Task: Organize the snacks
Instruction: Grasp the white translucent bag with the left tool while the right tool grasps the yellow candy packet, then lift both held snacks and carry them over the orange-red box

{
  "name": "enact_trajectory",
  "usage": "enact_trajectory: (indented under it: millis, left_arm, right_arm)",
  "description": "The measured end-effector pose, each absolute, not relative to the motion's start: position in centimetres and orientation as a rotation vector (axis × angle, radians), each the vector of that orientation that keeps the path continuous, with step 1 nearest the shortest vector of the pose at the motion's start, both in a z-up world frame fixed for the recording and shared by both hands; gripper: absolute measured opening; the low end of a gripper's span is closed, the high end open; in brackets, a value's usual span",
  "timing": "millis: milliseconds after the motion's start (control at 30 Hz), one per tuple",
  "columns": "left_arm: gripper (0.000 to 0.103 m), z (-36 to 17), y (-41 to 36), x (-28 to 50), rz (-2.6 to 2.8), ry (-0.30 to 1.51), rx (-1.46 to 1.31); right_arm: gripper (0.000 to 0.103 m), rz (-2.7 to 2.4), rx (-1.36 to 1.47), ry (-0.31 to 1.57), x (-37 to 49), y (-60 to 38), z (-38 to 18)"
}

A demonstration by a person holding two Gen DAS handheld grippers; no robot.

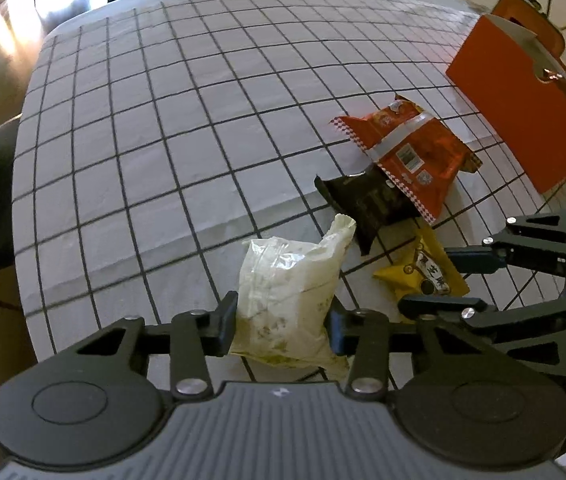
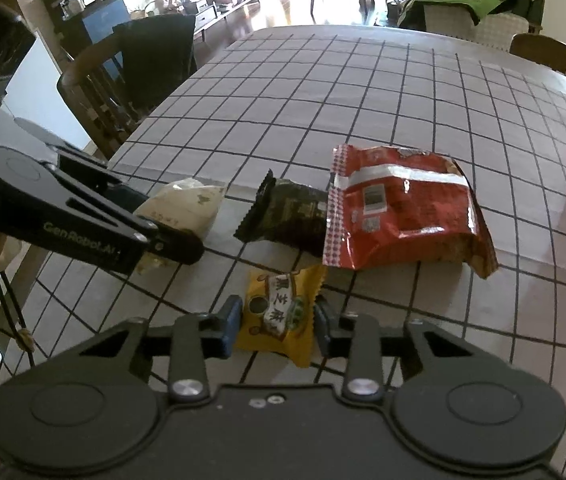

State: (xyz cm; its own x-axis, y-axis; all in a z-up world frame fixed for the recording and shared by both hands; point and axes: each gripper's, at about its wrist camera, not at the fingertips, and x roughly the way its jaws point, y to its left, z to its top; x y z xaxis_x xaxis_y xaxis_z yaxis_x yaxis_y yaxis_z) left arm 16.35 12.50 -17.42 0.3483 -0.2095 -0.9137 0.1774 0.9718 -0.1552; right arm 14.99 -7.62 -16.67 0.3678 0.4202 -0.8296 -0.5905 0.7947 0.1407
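Observation:
A pale, crinkled snack bag point(image 1: 283, 280) lies on the checked tablecloth point(image 1: 163, 140), and my left gripper point(image 1: 282, 326) is shut on its lower part, pads pressing both sides. The same bag point(image 2: 187, 204) shows in the right wrist view behind the left gripper point(image 2: 171, 228). My right gripper point(image 2: 277, 330) is shut on a small yellow packet point(image 2: 275, 312) with dark lettering. In the left wrist view that yellow packet point(image 1: 415, 272) sits between the right gripper's point(image 1: 427, 280) fingers. A red bag point(image 2: 403, 208) overlaps a dark packet point(image 2: 287, 216) just beyond.
An orange box point(image 1: 523, 112) with an open top stands at the right of the table, past the red bag point(image 1: 407, 152) and dark packet point(image 1: 367, 204). A chair point(image 2: 123, 68) draped in dark cloth stands at the table's left edge. More furniture fills the room behind.

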Motion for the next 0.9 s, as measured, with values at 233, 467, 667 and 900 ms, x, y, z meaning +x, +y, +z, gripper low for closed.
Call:
enact_trajectory:
  millis: [233, 467, 667, 900]
  left_arm:
    - [0.042, -17.2, 12.4, 14.0, -0.174, 1.183, -0.088]
    - [0.042, -15.9, 11.1, 12.0, -0.151, 1.149, -0.100]
    - [0.042, -13.5, 8.8, 11.3, -0.143, 1.109, -0.105]
    - [0.042, -10.1, 5.3, 11.9, -0.154, 1.051, -0.101]
  right_arm:
    - [0.033, 0.652, -0.171, 0.995, 14.2, -8.7, -16.2]
    - [0.033, 0.650, -0.127, 0.977, 13.3, -10.6, -14.8]
    - [0.033, 0.639, -0.103, 0.940, 13.0, -12.7, -12.6]
    - [0.033, 0.623, -0.071, 0.875, 13.6, -16.2, -9.1]
